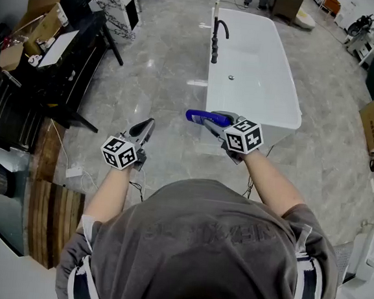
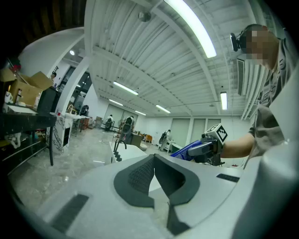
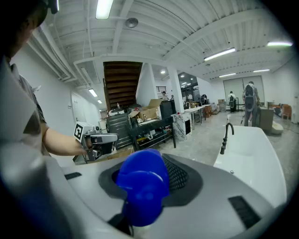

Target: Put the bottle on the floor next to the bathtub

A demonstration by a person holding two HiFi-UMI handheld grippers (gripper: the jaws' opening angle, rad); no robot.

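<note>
Bottle (image 3: 140, 186), blue, sits pinched in the right gripper (image 1: 215, 122). In the right gripper view its rounded body fills the gap between the two dark pads, which are pressed against its sides. In the head view the bottle sticks out from the jaws toward the person's left. It is held in the air above the grey stone floor (image 1: 160, 78) and does not rest on it.

It hangs just in front of the near end of the white bathtub (image 1: 280, 88), close to the tub's near left corner. The bathtub runs away from the person, with a black faucet (image 1: 216, 37) standing at its left rim. In the right gripper view the tub shows to the right of the bottle, beyond the gripper's grey body.

The left gripper (image 1: 147, 128) is held to the left of the bottle and well apart from it, over bare floor. The left gripper view shows its dark pads pressed together along one seam with nothing between them. That same view shows the right gripper and the blue bottle off to the right.

Both forearms reach forward from a grey T-shirt (image 1: 210, 252). A black desk (image 1: 71, 57) carrying cardboard boxes (image 1: 43, 9) stands at the far left, well away from the bathtub.
</note>
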